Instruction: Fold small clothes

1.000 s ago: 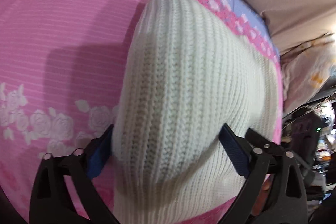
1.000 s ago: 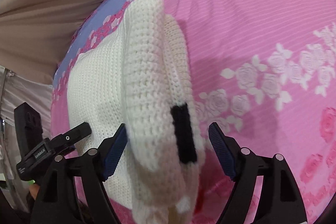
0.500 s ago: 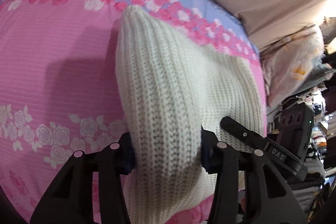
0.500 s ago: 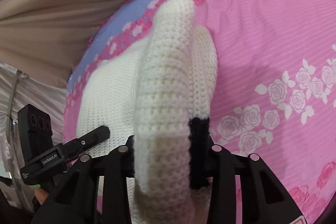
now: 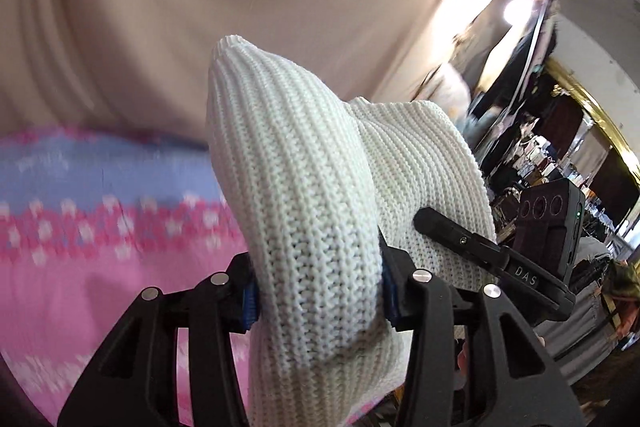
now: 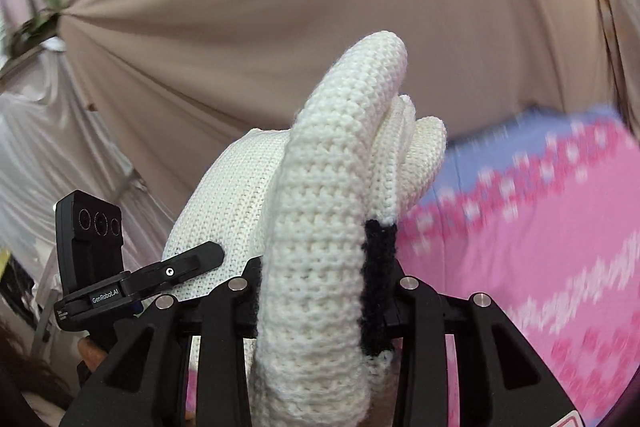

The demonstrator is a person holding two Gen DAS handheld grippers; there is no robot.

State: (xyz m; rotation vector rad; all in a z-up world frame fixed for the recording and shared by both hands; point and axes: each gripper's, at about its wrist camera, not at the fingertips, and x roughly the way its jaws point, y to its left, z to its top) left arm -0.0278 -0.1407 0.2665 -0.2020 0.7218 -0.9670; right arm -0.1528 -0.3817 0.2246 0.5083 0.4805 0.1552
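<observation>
Left wrist view: the left gripper (image 5: 318, 297) is clamped on a thick fold of a white knit sweater (image 5: 296, 195), its blue-padded fingers (image 5: 249, 301) pressing the fabric from both sides. The sweater is lifted off the surface, and its far end rises in front of a beige curtain (image 5: 200, 7). Below lies a pink floral bedsheet (image 5: 80, 287) with a blue band (image 5: 100, 163) along its far edge, blurred by motion. The right gripper's black body, marked "DAS", appears at right against the knit. Behind it stands a cluttered room with a gold-framed edge (image 5: 588, 107) and a bright lamp (image 5: 516, 7).

Right wrist view: the right gripper (image 6: 320, 301) grips another bunched fold of the same sweater (image 6: 320, 227), which carries a black knit stripe (image 6: 378, 275) on its right side. The beige curtain (image 6: 280, 7) fills the background; a pale grey drape (image 6: 48, 155) hangs at left.
</observation>
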